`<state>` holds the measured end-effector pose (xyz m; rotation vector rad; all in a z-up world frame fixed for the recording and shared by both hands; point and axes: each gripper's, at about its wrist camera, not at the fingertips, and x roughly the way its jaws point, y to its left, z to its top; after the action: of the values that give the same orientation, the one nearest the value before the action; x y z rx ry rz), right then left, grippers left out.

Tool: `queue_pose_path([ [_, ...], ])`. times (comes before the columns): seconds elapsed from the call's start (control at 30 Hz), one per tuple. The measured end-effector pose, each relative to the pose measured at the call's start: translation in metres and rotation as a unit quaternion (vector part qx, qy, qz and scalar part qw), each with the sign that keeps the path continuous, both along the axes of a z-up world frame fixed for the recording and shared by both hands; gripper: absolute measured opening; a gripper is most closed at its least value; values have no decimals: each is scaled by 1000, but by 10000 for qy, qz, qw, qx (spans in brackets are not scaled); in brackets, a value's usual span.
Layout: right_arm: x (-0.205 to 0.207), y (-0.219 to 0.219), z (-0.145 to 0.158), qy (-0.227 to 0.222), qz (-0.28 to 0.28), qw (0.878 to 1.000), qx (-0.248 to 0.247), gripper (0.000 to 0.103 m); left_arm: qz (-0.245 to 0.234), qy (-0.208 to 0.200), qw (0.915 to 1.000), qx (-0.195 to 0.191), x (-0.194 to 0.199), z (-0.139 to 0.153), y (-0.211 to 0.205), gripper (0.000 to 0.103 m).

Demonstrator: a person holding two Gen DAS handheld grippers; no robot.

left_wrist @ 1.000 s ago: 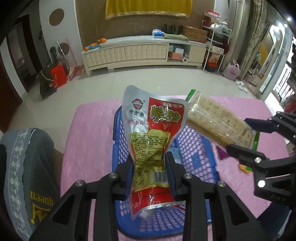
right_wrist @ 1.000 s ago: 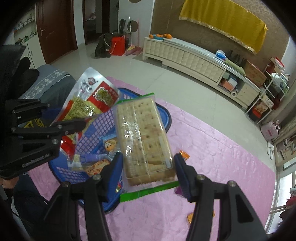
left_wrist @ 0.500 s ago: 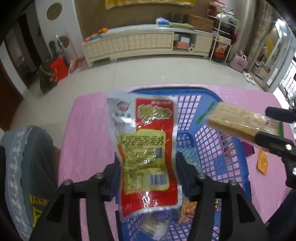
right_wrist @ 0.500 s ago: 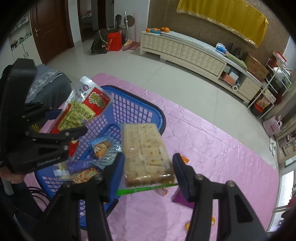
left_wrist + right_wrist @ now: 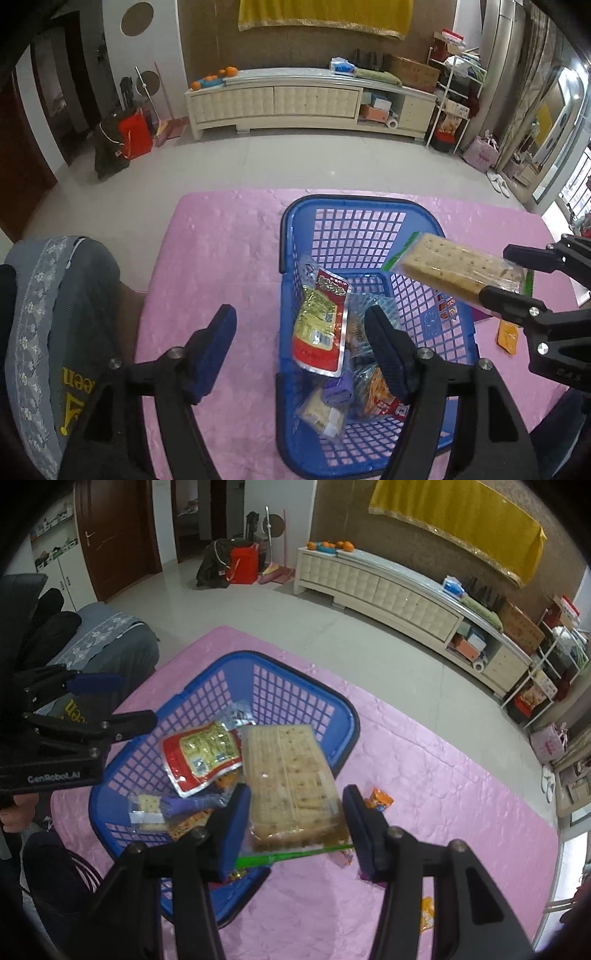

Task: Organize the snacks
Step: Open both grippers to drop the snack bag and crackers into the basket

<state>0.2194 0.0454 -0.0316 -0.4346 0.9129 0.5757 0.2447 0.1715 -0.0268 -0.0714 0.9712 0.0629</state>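
Observation:
A blue plastic basket (image 5: 354, 218) (image 5: 295, 686) stands on the pink tablecloth and holds several snack packs. A red and yellow snack pouch (image 5: 320, 325) (image 5: 201, 755) lies in it on top of the others. My left gripper (image 5: 301, 347) is open and empty above the basket's near left wall. My right gripper (image 5: 295, 823) holds a clear pack of crackers (image 5: 288, 775) (image 5: 458, 271) between its fingers, over the basket's right rim. It looks loosely held, with gaps beside the pads.
Small orange snack packets (image 5: 380, 799) (image 5: 508, 334) lie on the tablecloth (image 5: 424, 775) to the right of the basket. A grey covered chair (image 5: 48, 325) stands at the table's left edge. A white cabinet (image 5: 295, 103) is across the floor.
My left gripper opened and the red pouch dropped into the basket. My right gripper moved the crackers over the basket's right side and its jaws widened.

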Motion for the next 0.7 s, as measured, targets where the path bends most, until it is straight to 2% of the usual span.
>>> queue_pose_path([
  [0.23, 8, 17, -2, -100, 41, 9998, -187, 56, 46, 14, 10000, -85, -2, -4, 9, 70],
  [0.43, 21, 37, -23, -146, 29, 9976, -673, 56, 37, 53, 9999, -123, 3, -16, 14, 70],
  [0.63, 39, 47, -43, -121, -122, 9959, -887, 56, 39, 153, 9996, -247, 11, -29, 22, 70],
  [0.67, 40, 48, -44, -180, -111, 9957, -900, 57, 41, 158, 9995, -259, 12, -31, 23, 70],
  [0.7, 40, 50, -44, -242, -124, 9954, -920, 62, 50, 161, 9995, -276, 12, -32, 24, 70],
])
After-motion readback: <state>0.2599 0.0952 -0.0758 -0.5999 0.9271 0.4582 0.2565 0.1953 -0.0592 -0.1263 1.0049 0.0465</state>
